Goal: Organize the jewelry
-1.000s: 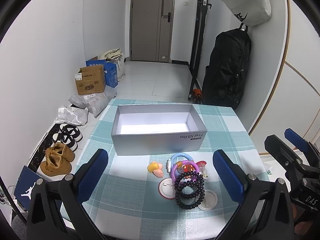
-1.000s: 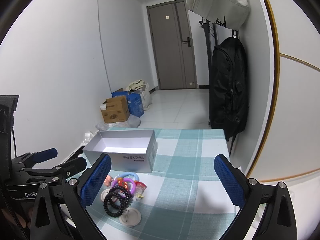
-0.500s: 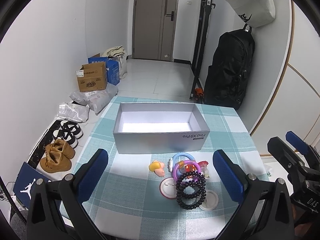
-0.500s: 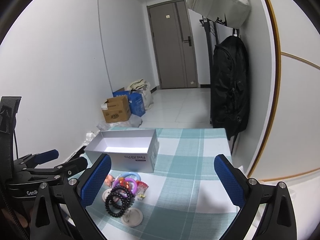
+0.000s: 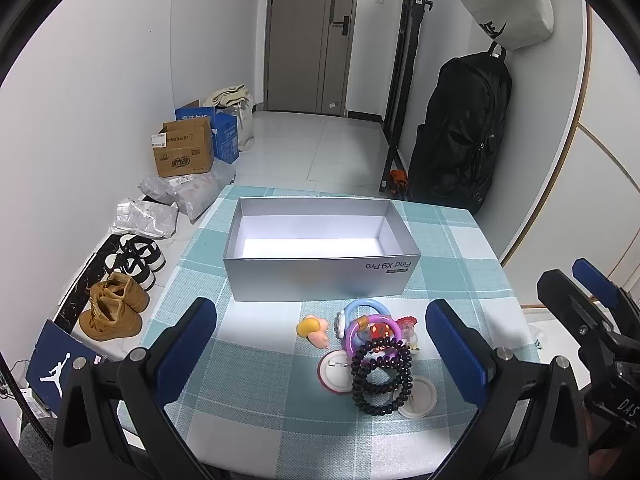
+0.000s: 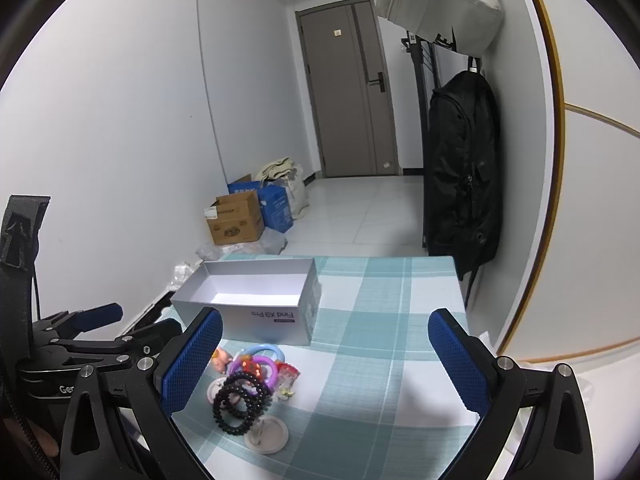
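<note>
An open silver box (image 5: 320,256) stands on the checked tablecloth (image 5: 260,368), also in the right wrist view (image 6: 248,300). In front of it lies a pile of jewelry: black bead bracelets (image 5: 380,376) (image 6: 240,402), a purple ring (image 5: 372,330), a blue ring (image 5: 366,306), a yellow-pink piece (image 5: 312,330) and two round white badges (image 5: 416,398). My left gripper (image 5: 320,348) is open above the pile, holding nothing. My right gripper (image 6: 324,364) is open and empty, right of the pile; it also shows at the right edge of the left wrist view (image 5: 576,296).
The table's near edge runs just below the pile. On the floor left of the table lie shoes (image 5: 116,308), cardboard boxes (image 5: 182,152) and plastic bags. A black backpack (image 5: 460,136) hangs by the wall at the back right.
Both grippers have drawn back and up a little, so the box and pile sit slightly lower in view. Nothing on the table has moved.
</note>
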A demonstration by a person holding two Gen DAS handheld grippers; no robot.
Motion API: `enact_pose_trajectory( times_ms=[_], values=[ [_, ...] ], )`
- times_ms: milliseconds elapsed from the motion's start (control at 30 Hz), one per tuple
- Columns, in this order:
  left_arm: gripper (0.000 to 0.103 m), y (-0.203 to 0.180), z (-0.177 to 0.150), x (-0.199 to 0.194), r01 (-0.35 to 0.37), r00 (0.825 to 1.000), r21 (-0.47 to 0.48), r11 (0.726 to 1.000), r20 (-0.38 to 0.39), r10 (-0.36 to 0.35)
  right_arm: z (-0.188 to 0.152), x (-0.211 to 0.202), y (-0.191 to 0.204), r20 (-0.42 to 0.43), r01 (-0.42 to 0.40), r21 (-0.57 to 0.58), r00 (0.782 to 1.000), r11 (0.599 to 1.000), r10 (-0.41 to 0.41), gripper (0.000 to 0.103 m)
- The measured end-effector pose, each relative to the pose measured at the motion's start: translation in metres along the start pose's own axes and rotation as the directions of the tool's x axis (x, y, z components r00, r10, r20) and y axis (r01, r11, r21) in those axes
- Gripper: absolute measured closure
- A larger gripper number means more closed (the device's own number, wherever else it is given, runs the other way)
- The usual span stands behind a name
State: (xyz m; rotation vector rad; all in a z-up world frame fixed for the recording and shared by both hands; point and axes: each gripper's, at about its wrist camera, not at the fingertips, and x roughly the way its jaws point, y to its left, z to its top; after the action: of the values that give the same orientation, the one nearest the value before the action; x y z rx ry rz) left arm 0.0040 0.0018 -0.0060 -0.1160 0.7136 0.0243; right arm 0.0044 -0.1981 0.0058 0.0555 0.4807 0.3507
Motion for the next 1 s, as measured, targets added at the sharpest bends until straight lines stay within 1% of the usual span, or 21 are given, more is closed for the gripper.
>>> enact_pose_trajectory(
  times_ms=[67,133,167,267,300,333,367,433,500,567,600,633,667,700,733,800,867,900,967,1000],
  values=[
    [0.001,-0.001,0.0,0.003,-0.005,1.0,0.017,1.0,-0.018,0.005,0.0,0.001,0.0,-0.002,-0.001,-0.001,1.0,1.0,0.001,0.0],
    [0.001,0.001,-0.002,0.007,0.013,0.999,0.015,1.0,-0.045,-0.012,0.001,0.001,0.0,-0.007,-0.004,0.0,1.0,1.0,0.004,0.0],
    [0.001,0.002,-0.003,0.01,0.029,0.997,0.002,1.0,-0.071,-0.029,0.002,0.002,-0.001,-0.011,-0.004,0.003,1.0,1.0,0.004,0.0],
    [0.001,0.007,-0.01,0.022,0.093,0.983,-0.053,0.994,-0.152,-0.1,0.002,0.006,-0.002,-0.027,0.008,0.008,1.0,1.0,-0.008,0.0],
    [0.001,0.011,-0.015,0.028,0.121,0.972,-0.085,0.989,-0.191,-0.135,0.002,0.007,-0.003,-0.034,0.01,0.009,0.999,1.0,-0.009,0.0],
    [0.001,0.01,-0.019,0.031,0.132,0.961,-0.108,0.985,-0.232,-0.154,0.002,0.01,-0.004,-0.04,0.01,0.008,0.999,1.0,-0.01,0.0],
    [0.001,0.009,-0.022,0.034,0.14,0.954,-0.121,0.983,-0.248,-0.166,0.001,0.012,-0.004,-0.049,0.011,0.008,0.999,1.0,-0.011,0.0],
    [0.001,0.009,-0.03,0.04,0.16,0.934,-0.146,0.976,-0.296,-0.197,0.0,0.015,-0.008,-0.063,0.009,0.015,0.998,1.0,-0.008,0.0],
    [0.001,0.009,-0.036,0.042,0.172,0.912,-0.161,0.972,-0.346,-0.218,0.0,0.019,-0.012,-0.082,0.002,0.04,0.997,0.999,0.001,0.0],
    [0.003,0.008,-0.04,0.043,0.171,0.9,-0.151,0.974,-0.379,-0.217,0.0,0.022,-0.017,-0.093,-0.003,0.065,0.996,0.998,0.009,0.0],
    [0.006,0.007,-0.042,0.043,0.168,0.897,-0.139,0.976,-0.389,-0.21,0.0,0.023,-0.019,-0.097,-0.004,0.075,0.995,0.997,0.012,0.0],
    [0.016,0.006,-0.044,0.044,0.167,0.894,-0.126,0.978,-0.399,-0.203,0.0,0.024,-0.021,-0.101,-0.005,0.085,0.995,0.996,0.014,0.0],
    [0.021,0.005,-0.045,0.046,0.163,0.891,-0.114,0.98,-0.41,-0.196,0.0,0.026,-0.023,-0.105,-0.007,0.096,0.994,0.995,0.017,0.0],
    [0.022,0.004,-0.045,0.048,0.161,0.883,-0.113,0.98,-0.426,-0.194,0.0,0.027,-0.025,-0.107,-0.007,0.104,0.994,0.995,0.018,0.0],
    [0.024,0.004,-0.046,0.051,0.154,0.883,-0.112,0.982,-0.431,-0.188,0.0,0.027,-0.026,-0.108,-0.008,0.111,0.994,0.994,0.02,0.0],
    [0.028,0.004,-0.045,0.052,0.157,0.88,-0.126,0.98,-0.432,-0.196,0.0,0.028,-0.027,-0.11,-0.013,0.124,0.994,0.992,0.027,0.0],
    [0.037,0.005,-0.046,0.052,0.161,0.882,-0.127,0.979,-0.427,-0.201,0.0,0.029,-0.027,-0.111,-0.018,0.127,0.993,0.992,0.032,0.0],
    [0.04,0.003,-0.045,0.052,0.163,0.879,-0.128,0.978,-0.431,-0.203,0.001,0.028,-0.028,-0.111,-0.02,0.127,0.993,0.992,0.034,0.0],
    [0.054,0.005,-0.048,0.055,0.163,0.874,-0.134,0.978,-0.44,-0.206,0.001,0.027,-0.028,-0.108,-0.023,0.125,0.994,0.992,0.036,0.0],
    [0.057,0.005,-0.049,0.057,0.161,0.869,-0.143,0.976,-0.448,-0.209,0.001,0.027,-0.029,-0.105,-0.025,0.124,0.994,0.992,0.038,0.0]
  ],
)
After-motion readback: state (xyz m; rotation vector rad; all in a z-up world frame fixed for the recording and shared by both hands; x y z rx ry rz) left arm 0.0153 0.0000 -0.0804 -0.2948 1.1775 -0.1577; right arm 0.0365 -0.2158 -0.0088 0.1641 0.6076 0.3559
